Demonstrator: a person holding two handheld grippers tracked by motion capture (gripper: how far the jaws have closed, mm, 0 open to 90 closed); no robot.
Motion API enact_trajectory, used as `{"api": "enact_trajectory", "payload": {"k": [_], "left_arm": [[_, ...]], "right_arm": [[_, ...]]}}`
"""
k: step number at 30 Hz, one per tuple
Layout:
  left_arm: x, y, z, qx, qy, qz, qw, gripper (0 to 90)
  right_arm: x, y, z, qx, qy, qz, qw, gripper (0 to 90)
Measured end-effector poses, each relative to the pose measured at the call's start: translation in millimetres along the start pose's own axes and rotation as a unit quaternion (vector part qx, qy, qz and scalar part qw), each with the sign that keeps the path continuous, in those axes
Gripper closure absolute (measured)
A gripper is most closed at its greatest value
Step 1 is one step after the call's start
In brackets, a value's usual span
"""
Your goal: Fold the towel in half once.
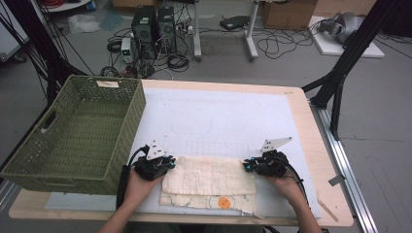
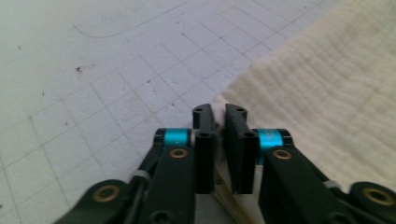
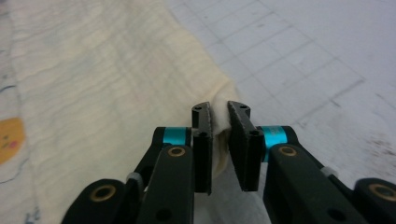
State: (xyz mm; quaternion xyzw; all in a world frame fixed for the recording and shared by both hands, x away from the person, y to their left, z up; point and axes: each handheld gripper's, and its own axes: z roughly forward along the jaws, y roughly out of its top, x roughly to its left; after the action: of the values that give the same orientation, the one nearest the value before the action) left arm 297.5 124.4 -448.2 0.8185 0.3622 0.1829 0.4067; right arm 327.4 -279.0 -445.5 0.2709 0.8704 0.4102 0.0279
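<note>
I worked at a wooden table [image 1: 318, 160] covered by a white gridded mat [image 1: 218, 116], with a green woven basket [image 1: 77, 131] standing on its left end. Beyond the far edge lay grey floor, two dark computer towers [image 1: 153, 24] amid tangled cables, a cardboard box [image 1: 286, 13] and black frame legs on both sides. The cream cloth [image 1: 211, 177] lay folded near the front edge of the table, its upper layer plain and crinkled, a lower layer showing below it with a printed orange spot [image 1: 224, 202]. From the high view I saw both hands at once, the left tool [image 1: 167, 162] at the cloth's left upper corner and the right tool [image 1: 248, 166] at its right upper corner, well apart with the cloth between them. The left gripper view gave me what the high view could not: the black jaws stood nearly together, clamped on a thin pinch of the cloth's corner [image 2: 219, 128], the grid lines of the mat running off to the left. The right gripper view likewise showed that tool's jaws pressed on a bunched fold of the cloth's corner [image 3: 219, 116], and the orange spot [image 3: 10, 137] at the left edge. Both corners sat low against the mat.
</note>
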Motion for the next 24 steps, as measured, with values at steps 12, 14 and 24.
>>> {"api": "enact_trajectory", "payload": {"k": [12, 14, 24], "left_arm": [[30.2, 46.4, 22.5, -0.080, 0.096, -0.046, 0.9910, 80.6], [34.8, 46.9, 27.0, -0.076, 0.108, -0.054, 0.9898, 68.6], [26.7, 29.7, 10.5, -0.050, 0.056, -0.026, 0.9968, 63.4]], "right_arm": [[-34.3, 54.4, -17.2, -0.055, -0.097, 0.007, 0.9937, 72.9], [-44.6, 56.7, -17.0, -0.064, -0.105, 0.032, 0.9919, 66.3], [-24.1, 40.8, -17.5, -0.046, -0.081, 0.006, 0.9956, 62.0]]}}
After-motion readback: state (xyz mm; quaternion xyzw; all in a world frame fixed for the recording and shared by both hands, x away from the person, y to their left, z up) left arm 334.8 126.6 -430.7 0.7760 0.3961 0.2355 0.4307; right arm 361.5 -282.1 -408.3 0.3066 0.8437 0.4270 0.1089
